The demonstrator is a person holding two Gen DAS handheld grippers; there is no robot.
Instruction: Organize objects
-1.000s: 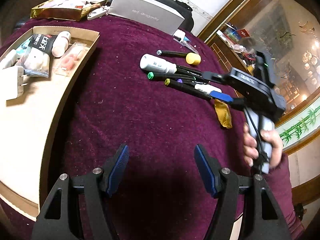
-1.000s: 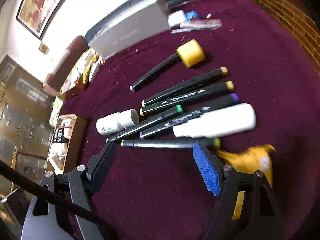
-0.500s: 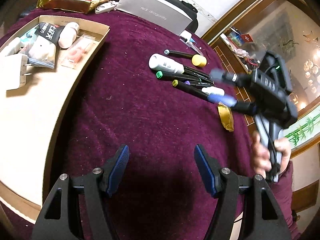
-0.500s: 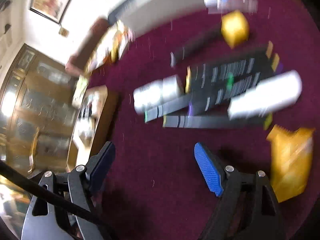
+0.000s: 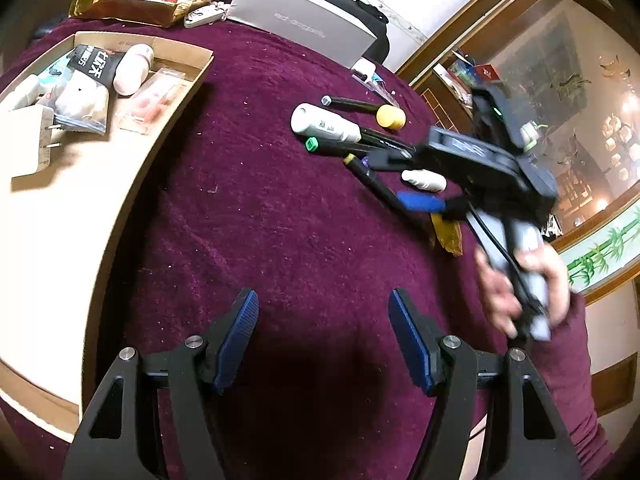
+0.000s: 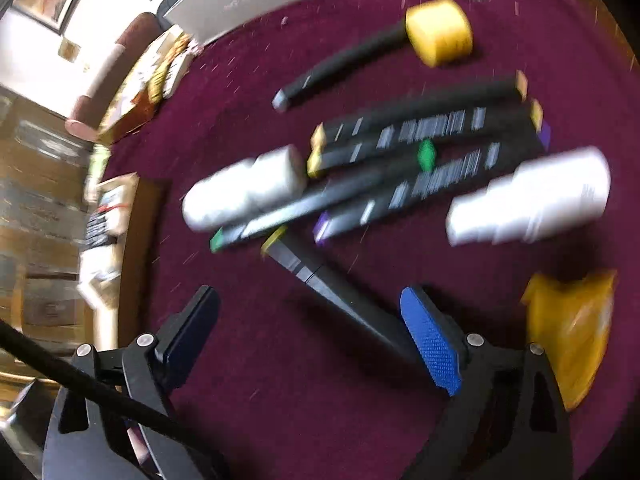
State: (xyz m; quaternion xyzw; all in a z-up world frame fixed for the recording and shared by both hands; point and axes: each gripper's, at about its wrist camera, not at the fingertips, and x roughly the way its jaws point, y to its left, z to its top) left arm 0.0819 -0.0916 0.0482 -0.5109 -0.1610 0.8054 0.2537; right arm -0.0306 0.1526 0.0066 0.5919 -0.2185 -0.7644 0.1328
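Several black markers [image 6: 420, 148] with coloured caps lie bunched on the maroon cloth [image 5: 280, 220], between two white bottles [image 6: 244, 188] [image 6: 528, 196]. One yellow-capped marker [image 6: 320, 276] lies askew, its far end running under my right gripper [image 6: 310, 332] close to the blue right pad [image 6: 432, 344]. That gripper's jaws are opening and no pad presses on the marker. In the left wrist view the right gripper [image 5: 396, 182] hovers low over the markers [image 5: 360, 148]. My left gripper [image 5: 324, 332] stands open over bare cloth, holding nothing.
A cardboard tray [image 5: 188, 92] with packets and a white bottle sits at the left. A yellow-headed black stick [image 6: 436, 32], a yellow packet [image 6: 572, 332], a grey box [image 5: 304, 28] and a gold bag [image 5: 140, 0] lie around. A person's hand [image 5: 520, 280] grips the right handle.
The right gripper has dropped closer to the markers and its jaws have widened. The yellow-capped marker now lies slanted away from the rest. The left gripper has stayed put.
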